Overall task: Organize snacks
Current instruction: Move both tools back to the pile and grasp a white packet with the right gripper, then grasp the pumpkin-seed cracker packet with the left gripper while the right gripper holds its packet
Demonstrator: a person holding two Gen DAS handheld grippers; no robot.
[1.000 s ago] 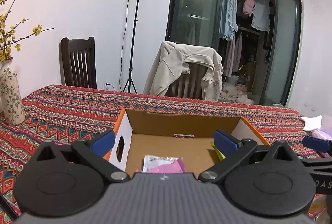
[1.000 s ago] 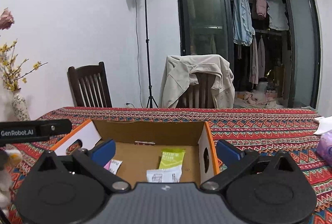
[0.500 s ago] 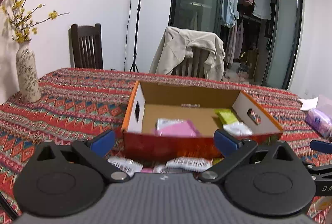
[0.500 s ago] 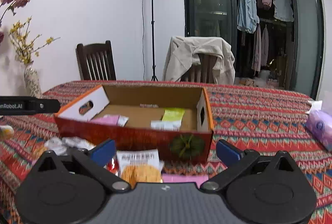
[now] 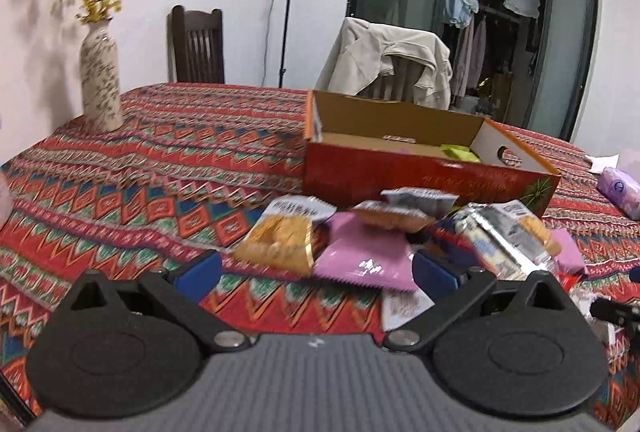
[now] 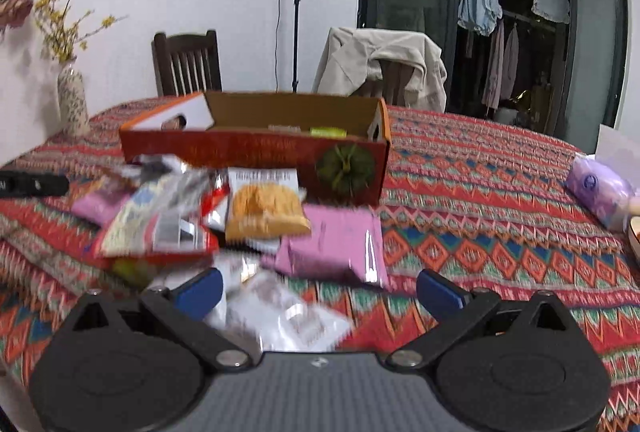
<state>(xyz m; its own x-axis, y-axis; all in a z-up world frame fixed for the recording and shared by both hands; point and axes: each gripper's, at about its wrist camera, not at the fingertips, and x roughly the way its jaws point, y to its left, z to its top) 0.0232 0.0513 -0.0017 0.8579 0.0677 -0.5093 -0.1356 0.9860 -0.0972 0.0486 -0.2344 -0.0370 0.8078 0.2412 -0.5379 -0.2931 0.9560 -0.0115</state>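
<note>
Snack packets (image 5: 400, 232) lie heaped on the patterned tablecloth (image 5: 160, 167), just ahead of both claws and on the near side of the red cardboard box (image 5: 424, 175). The left claw (image 5: 316, 270) hangs above the cloth with its blue fingers spread wide and nothing between them; a pink packet (image 5: 366, 258) and an orange packet (image 5: 280, 238) sit just past its fingertips. The right claw (image 6: 318, 290) is likewise spread and empty, with a pale packet (image 6: 288, 316) blurred between its fingers and another pink packet (image 6: 340, 244) just beyond. The box stands open behind the heap, a green packet (image 5: 460, 152) showing inside it. Far to the left of the left claw stands a vase of flowers (image 5: 100, 83); off to the right claw's right lies a purple tissue pack (image 6: 600, 191).
</note>
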